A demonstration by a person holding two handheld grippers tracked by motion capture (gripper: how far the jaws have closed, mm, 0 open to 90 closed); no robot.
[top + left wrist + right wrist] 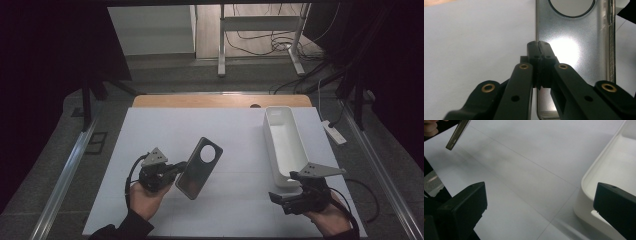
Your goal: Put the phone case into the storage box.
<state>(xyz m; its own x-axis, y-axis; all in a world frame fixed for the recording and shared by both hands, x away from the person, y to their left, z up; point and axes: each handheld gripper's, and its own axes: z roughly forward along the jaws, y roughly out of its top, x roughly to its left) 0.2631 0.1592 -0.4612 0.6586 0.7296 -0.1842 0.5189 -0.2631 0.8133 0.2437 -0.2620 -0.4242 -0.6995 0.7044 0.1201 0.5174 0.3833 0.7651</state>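
The phone case (199, 168) is hanging tilted above the white tabletop (235, 145) in the high view, pinched by the left claw (178, 166); the right claw (278, 198) is sitting beside the white tray (285, 142). In the left gripper view, the jaws are clamping the case's edge. In the right gripper view, the jaws are gaping wide, holding nothing.

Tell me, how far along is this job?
Done: the left gripper has clamped the phone case by its edge and holds it off the table. In hand: carrying it. Left: probably setting it in the white tray, beside the open right gripper.
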